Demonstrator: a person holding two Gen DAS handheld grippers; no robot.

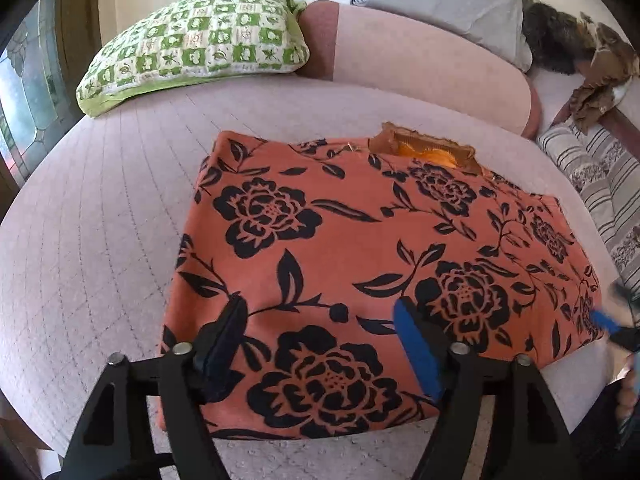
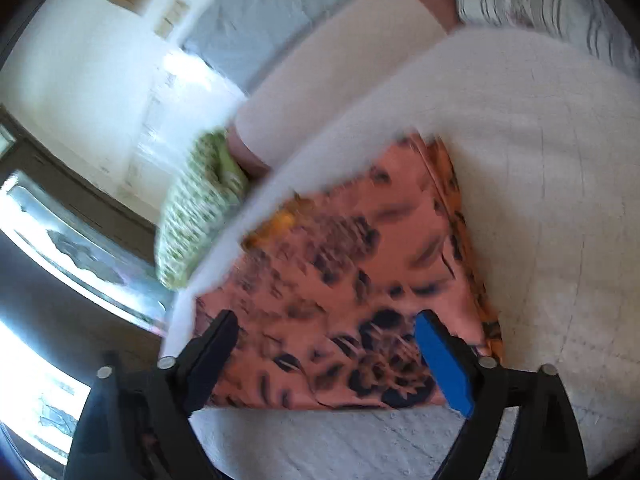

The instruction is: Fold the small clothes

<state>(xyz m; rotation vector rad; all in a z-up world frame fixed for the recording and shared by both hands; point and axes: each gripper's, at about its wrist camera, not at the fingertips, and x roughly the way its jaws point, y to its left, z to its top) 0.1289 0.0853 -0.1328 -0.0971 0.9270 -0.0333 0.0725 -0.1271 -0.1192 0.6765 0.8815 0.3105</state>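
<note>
An orange garment with black flowers [image 1: 360,248] lies folded into a flat rectangle on the pale quilted bed [image 1: 100,240]. A brown collar with an orange lining [image 1: 424,150] shows at its far edge. My left gripper [image 1: 320,308] is open and empty, hovering over the garment's near edge. My right gripper [image 2: 326,322] is open and empty over the same garment [image 2: 360,272]; that view is blurred by motion. Its blue fingertip [image 1: 604,320] shows at the garment's right corner in the left wrist view.
A green checked pillow [image 1: 200,44] lies at the far left of the bed, a pink bolster [image 1: 420,68] along the back. A grey pillow [image 1: 448,0], dark clothes [image 1: 580,44] and a striped cushion [image 1: 600,184] lie to the right.
</note>
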